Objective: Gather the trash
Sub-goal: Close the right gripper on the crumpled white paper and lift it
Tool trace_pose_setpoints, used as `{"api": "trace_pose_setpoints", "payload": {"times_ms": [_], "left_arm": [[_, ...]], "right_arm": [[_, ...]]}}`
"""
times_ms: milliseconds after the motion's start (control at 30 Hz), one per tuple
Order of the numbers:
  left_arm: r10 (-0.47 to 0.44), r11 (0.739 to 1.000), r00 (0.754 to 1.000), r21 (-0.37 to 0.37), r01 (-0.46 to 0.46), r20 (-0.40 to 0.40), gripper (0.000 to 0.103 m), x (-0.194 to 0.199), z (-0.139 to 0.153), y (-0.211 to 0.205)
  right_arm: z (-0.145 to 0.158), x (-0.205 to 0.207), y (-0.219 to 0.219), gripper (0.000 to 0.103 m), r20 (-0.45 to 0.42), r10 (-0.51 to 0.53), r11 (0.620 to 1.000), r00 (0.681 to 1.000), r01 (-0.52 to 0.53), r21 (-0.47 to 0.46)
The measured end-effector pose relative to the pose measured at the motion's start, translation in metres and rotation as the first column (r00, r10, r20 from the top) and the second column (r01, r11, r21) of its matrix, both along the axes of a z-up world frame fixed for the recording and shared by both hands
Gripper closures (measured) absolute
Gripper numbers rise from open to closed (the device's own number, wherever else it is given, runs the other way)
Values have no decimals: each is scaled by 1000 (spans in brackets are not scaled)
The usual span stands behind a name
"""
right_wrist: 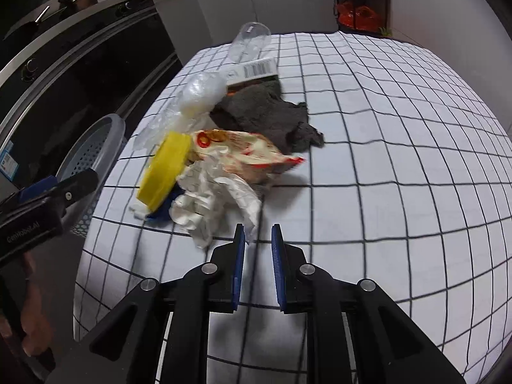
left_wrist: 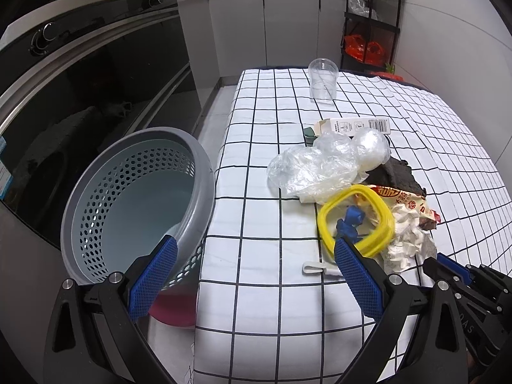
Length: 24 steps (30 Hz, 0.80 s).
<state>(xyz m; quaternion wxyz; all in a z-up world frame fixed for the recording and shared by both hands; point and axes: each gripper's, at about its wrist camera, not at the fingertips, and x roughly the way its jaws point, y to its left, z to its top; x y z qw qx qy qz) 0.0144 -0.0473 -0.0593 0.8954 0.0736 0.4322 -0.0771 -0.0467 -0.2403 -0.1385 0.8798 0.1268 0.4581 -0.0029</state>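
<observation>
On the table [left_wrist: 262, 304], spread with a white cloth ruled in dark squares, the trash lies in one heap near the left edge. My left hand-held gripper [left_wrist: 252, 275] hangs over that edge with its jaws wide apart and nothing between them; one blue pad sits in front of the grey basket [left_wrist: 96, 198], the other in front of the yellow ring [left_wrist: 355, 220]. The basket is tilted against the table's side, beside the dark oven door [left_wrist: 96, 96], and I see nothing inside it.

My right hand-held gripper [right_wrist: 258, 246] has its jaws drawn nearly together. The left pad touches the near corner of the crumpled paper [right_wrist: 211, 201]; I cannot tell whether that corner is pinched between the pads.

Behind the paper lies a red and white wrapper [right_wrist: 243, 153], with the ring standing on edge just to its left. A grey rag [right_wrist: 265, 112] is spread behind the wrapper, clear film [left_wrist: 313, 166] is bunched beside it, and a barcoded carton [left_wrist: 355, 126] lies past that. A clear cup [left_wrist: 322, 78] stands upright well apart at the far end. A small white clip [left_wrist: 315, 268] lies near the ring.
</observation>
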Motion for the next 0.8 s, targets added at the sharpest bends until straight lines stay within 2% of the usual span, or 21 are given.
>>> {"api": "trace_pose_setpoints", "payload": {"times_ms": [133, 300, 400, 667, 800], "left_arm": [[-3, 1000, 1000, -3, 3, 2, 6, 0, 0, 0], [5, 1000, 1000, -11, -5, 4, 6, 0, 1, 4], [13, 1000, 1000, -18, -13, 7, 6, 1, 2, 7], [29, 999, 1000, -19, -28, 13, 7, 2, 2, 14], [24, 999, 1000, -21, -24, 7, 7, 3, 0, 13]], "right_arm": [[5, -6, -2, 78, 24, 0, 1000, 1000, 0, 8], [25, -7, 5, 51, 93, 17, 1000, 996, -19, 20], [29, 0, 14, 48, 103, 37, 999, 994, -37, 5], [14, 26, 31, 40, 45, 68, 996, 997, -66, -54], [6, 36, 32, 40, 22, 61, 996, 998, -59, -65]]}}
